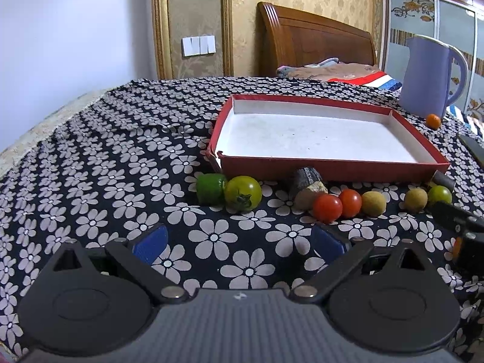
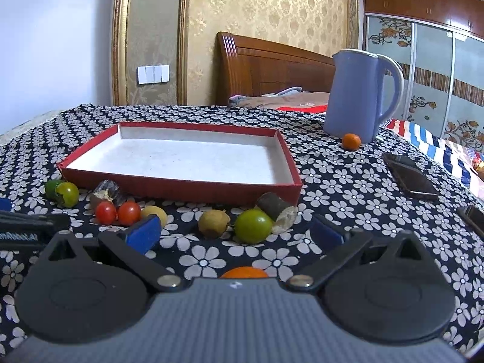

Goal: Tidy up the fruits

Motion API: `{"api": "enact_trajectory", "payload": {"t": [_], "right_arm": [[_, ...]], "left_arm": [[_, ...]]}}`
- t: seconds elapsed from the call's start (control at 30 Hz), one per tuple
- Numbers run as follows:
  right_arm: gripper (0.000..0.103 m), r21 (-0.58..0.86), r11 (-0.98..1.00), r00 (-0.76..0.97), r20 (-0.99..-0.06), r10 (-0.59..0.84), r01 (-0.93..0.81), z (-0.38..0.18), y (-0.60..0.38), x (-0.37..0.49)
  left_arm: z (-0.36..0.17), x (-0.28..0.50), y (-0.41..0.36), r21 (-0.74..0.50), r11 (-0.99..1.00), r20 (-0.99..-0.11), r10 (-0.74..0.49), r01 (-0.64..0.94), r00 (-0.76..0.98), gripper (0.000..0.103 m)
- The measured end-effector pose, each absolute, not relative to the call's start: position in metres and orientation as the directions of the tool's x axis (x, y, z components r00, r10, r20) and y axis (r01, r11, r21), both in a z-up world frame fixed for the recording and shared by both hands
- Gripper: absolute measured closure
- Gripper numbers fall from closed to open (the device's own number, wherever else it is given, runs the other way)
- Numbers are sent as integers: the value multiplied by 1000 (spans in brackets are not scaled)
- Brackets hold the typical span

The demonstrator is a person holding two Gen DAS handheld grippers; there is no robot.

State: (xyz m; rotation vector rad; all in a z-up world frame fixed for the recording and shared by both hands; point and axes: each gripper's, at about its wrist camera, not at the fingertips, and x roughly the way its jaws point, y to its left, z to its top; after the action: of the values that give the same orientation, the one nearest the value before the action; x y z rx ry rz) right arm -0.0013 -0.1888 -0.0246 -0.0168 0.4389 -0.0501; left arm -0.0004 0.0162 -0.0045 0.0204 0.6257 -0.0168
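Both grippers, left gripper [image 1: 239, 242] and right gripper [image 2: 237, 231], hover with fingers spread over fruit lined before the empty red cardboard tray [image 2: 284, 151] (presumably the destination) on the flowered table [image 1: 106, 166].

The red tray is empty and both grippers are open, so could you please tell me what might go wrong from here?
1. The red tomatoes touch each other and a tan fruit; closing on one may roll the others.
2. An orange fruit lies half hidden under the right gripper, which could knock it.
3. The red tray has a low wall; round fruit dropped in might bounce out.
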Motion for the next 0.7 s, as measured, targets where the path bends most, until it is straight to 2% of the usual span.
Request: {"api": "enact_trajectory", "payload": {"t": [0.17,0.4,0.7], "right_arm": [[0,13,1000,902,-432,-8,16,-27,-192,-1],[0,-33,999,903,-429,-30,17,-28,-185,-2],[0,-25,1000,894,-448,1,-14,-29,-185,-3]], "left_arm": [[-6,2,16,0,1000,-590,-21,26,807,1],[-6,2,12,22,1000,-582,2,14,813,1],[-9,3,14,36,999,-592,11,13,806,1]]}}
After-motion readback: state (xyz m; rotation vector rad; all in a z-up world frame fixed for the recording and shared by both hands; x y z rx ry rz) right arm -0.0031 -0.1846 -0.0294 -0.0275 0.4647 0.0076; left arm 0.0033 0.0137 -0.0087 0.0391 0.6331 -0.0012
